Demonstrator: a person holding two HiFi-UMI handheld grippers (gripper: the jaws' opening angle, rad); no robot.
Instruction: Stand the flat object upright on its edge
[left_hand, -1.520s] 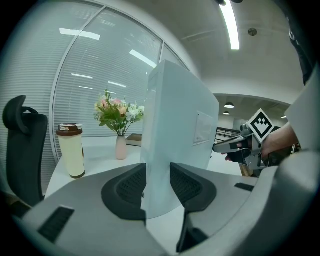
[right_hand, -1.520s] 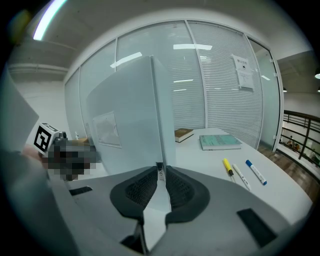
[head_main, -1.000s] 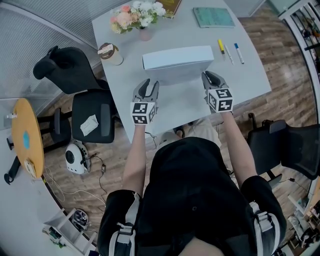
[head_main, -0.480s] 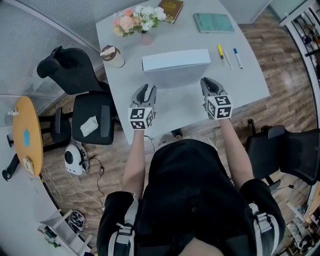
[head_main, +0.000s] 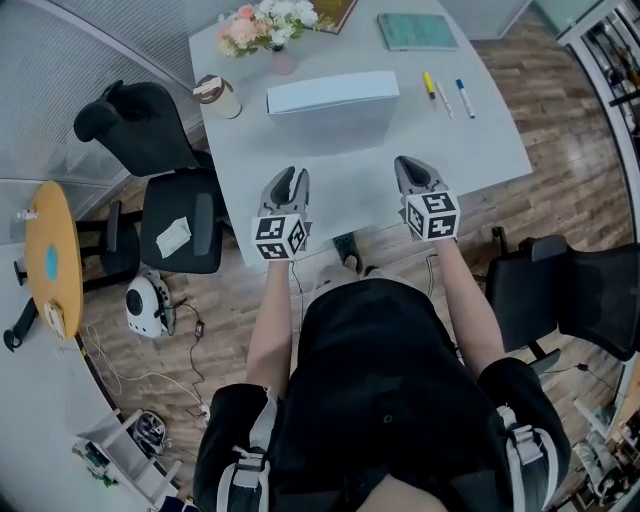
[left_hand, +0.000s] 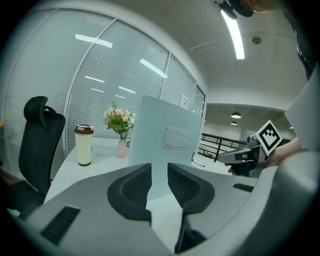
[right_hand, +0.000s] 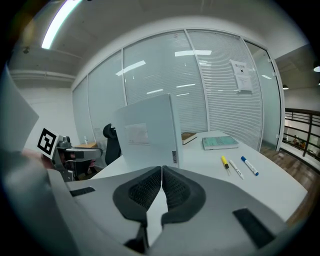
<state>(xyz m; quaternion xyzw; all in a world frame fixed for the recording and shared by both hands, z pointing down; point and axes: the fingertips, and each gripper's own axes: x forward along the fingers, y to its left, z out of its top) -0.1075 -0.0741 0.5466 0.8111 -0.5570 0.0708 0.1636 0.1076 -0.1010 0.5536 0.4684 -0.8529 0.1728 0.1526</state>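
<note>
The white box (head_main: 333, 95) stands upright on its long edge near the far side of the surface (head_main: 480, 140), with nothing holding it. Both grippers have drawn back toward the person's edge of the surface over the last second and now sit well apart from the box. The left gripper (head_main: 290, 178) has just been closing and its jaws are a little apart, with nothing between them. Only the box shows beyond the gap. The right gripper (head_main: 410, 165) has also been closing, and its jaws are now pressed together on nothing. With the box balanced on its own and both grippers clear of it, the task looks finished.

On the surface there are:
- one box
- one lidded cup (head_main: 213, 95) to the box's left
- one vase of flowers (head_main: 265, 25) behind the cup
- two books at the far edge, a green book (head_main: 415, 32) and a brown book (head_main: 340, 10) that is partly cut off
- three pens (head_main: 442, 100) lying side by side to the box's right

The person holds two grippers, one in each hand.
</note>
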